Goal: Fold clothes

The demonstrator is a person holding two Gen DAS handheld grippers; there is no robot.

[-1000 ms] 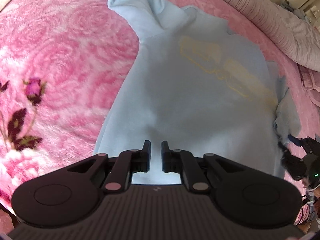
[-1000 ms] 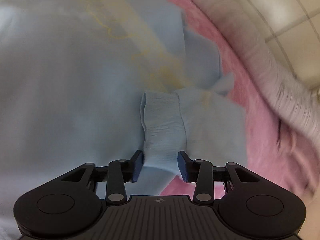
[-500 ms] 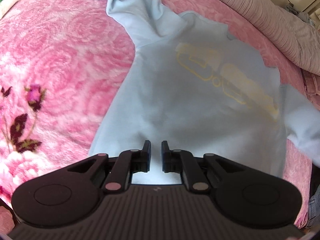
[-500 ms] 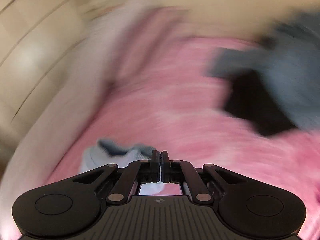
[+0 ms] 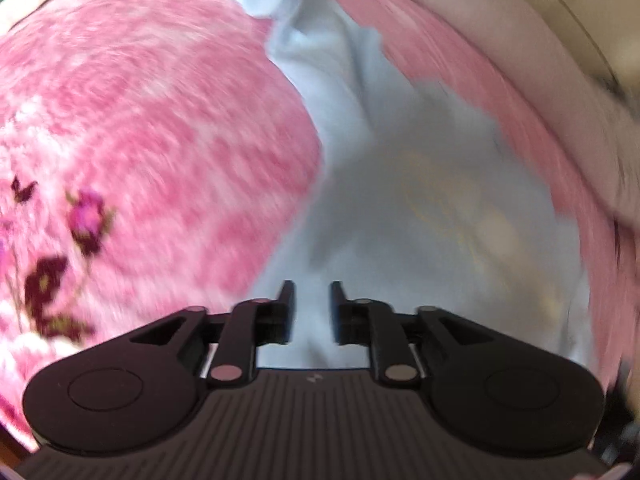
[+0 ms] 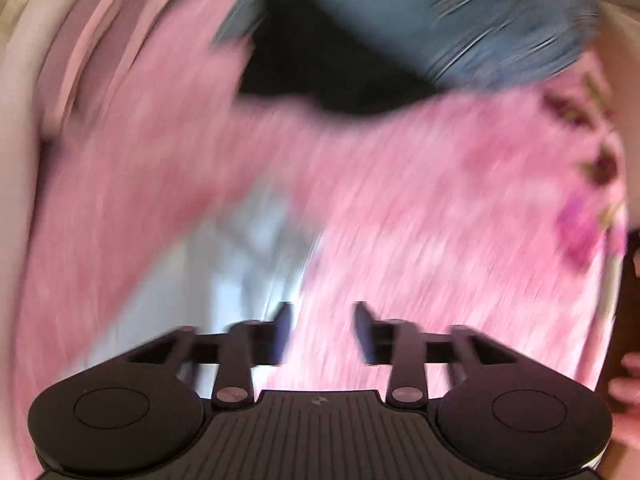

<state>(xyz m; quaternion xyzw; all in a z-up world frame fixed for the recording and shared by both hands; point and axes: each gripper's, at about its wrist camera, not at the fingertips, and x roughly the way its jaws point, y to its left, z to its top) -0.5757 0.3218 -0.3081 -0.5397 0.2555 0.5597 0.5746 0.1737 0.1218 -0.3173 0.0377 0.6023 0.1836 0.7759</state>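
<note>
A light blue sweatshirt [image 5: 420,220] with a faint yellow print lies spread on the pink blanket [image 5: 160,120]. One of its sleeves [image 5: 320,40] trails off to the far side. My left gripper [image 5: 312,300] hovers over the near hem, open, with cloth showing between its fingers but not pinched. In the right wrist view the other sleeve [image 6: 240,264] lies on the blanket just left of my right gripper [image 6: 322,320]. That gripper is open and holds nothing. Both views are blurred by motion.
A blue-grey garment [image 6: 460,20] and a black one [image 6: 320,76] lie at the far side of the blanket [image 6: 400,220]. A pale padded edge [image 5: 560,100] runs along the right. A hand [image 6: 626,384] shows at the right border.
My right gripper carried the sleeve outward while shut on it, then opened and let it go onto the blanket. My left gripper's fingers have spread wider and the view has swung.
</note>
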